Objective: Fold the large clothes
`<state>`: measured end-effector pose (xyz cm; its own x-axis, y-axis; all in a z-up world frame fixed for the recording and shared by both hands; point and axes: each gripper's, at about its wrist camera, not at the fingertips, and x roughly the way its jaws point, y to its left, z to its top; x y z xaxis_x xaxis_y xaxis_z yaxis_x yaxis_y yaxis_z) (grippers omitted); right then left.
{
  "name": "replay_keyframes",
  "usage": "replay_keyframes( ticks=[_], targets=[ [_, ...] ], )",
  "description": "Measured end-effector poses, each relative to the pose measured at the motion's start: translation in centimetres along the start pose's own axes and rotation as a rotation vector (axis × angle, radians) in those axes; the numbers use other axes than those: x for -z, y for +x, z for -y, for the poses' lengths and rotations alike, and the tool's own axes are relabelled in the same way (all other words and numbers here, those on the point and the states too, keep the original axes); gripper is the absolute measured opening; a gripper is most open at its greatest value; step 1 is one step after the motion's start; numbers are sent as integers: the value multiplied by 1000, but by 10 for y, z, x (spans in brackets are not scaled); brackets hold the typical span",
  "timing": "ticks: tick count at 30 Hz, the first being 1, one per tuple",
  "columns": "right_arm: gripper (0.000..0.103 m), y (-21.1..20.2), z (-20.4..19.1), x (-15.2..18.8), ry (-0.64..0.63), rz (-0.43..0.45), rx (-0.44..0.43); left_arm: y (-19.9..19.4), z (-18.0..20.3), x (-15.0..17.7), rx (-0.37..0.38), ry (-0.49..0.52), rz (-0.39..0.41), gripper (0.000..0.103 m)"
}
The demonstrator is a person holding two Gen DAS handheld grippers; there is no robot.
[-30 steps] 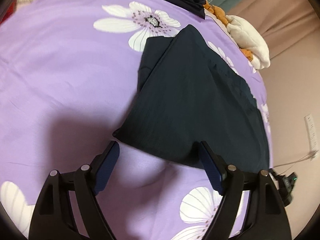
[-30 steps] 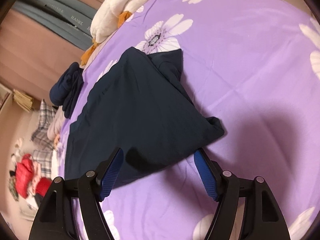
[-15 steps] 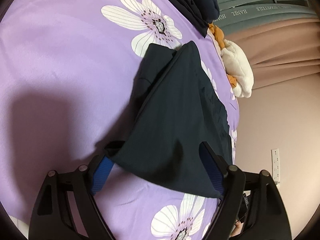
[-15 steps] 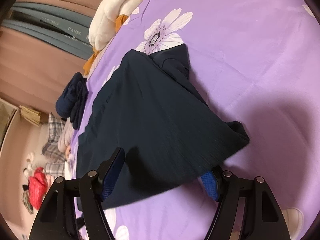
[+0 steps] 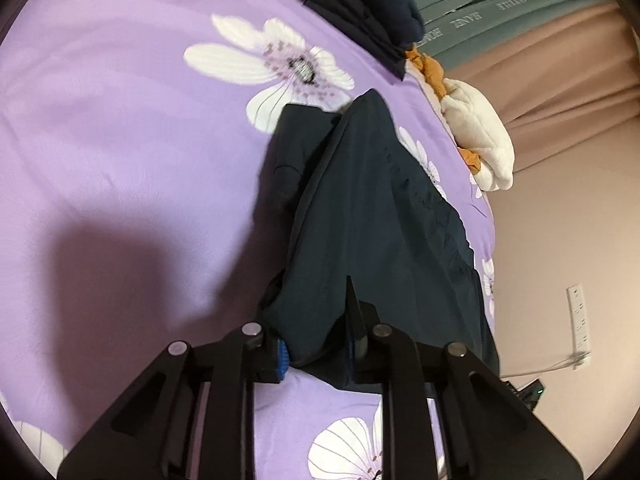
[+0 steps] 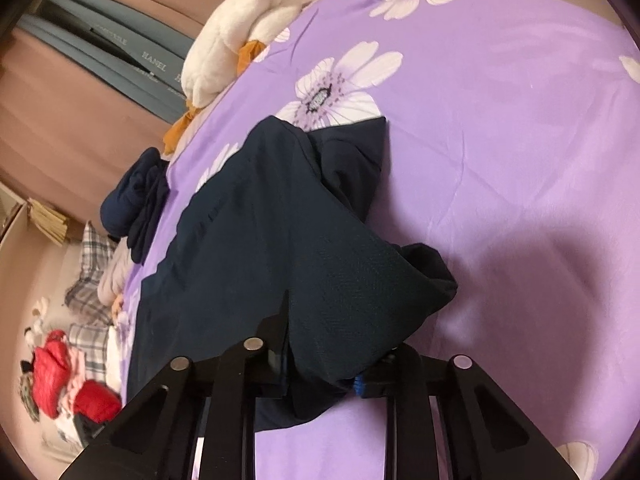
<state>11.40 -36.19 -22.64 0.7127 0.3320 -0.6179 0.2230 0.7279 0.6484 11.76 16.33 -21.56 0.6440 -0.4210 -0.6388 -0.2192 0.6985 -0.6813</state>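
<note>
Left wrist view: dark navy garment (image 5: pixel 372 220), large, lying lengthwise on the bed (image 5: pixel 120 128) with its purple flowered cover, near end gathered up off the cover. Left gripper (image 5: pixel 316 348), jaws just closed and now clenched on that near corner, cloth bunched between the blue pads; the grip sits at the edge, presumably so the corner can be lifted and carried over for a fold. Beyond the garment, at the far edge of the bed: a stack of folded dark clothes (image 5: pixel 364 20), likely the finished pile, and a white plush toy (image 5: pixel 480 136) with orange parts, both apart from the piece in hand. Right wrist view: same garment (image 6: pixel 272 240), here spreading away toward the upper left, with a loose flap (image 6: pixel 352 160) lying on the cover near a printed flower. Right gripper (image 6: pixel 320 368), jaws likewise just closed and now grasping the other near corner, fabric draped over and hiding most of the pads; the two holds together look set to keep the near hem taut between the hands. Plush toy (image 6: pixel 240 40) and dark stack (image 6: pixel 136 200) at the bed's far side; heap of plaid and red clothing (image 6: pixel 68 360) below the bed at left. Judged stage: corners secured, fold not yet made.
</note>
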Motion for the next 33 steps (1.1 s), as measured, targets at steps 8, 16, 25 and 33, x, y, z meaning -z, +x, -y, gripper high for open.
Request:
replay_keyframes(
  ticks=[8, 16, 25, 33],
  targets=[
    [20, -6, 2, -10, 12, 17, 8, -9, 11, 9, -15, 64, -27, 18],
    [30, -22, 1, -5, -31, -2, 70, -9, 13, 12, -198, 117, 6, 46],
    [43, -38, -34, 2, -295, 151, 336, -48, 41, 22, -304, 288, 161, 66],
    [45, -60, -25, -20, -281, 260, 412, -42, 67, 32, -279, 416, 162, 70]
  ],
)
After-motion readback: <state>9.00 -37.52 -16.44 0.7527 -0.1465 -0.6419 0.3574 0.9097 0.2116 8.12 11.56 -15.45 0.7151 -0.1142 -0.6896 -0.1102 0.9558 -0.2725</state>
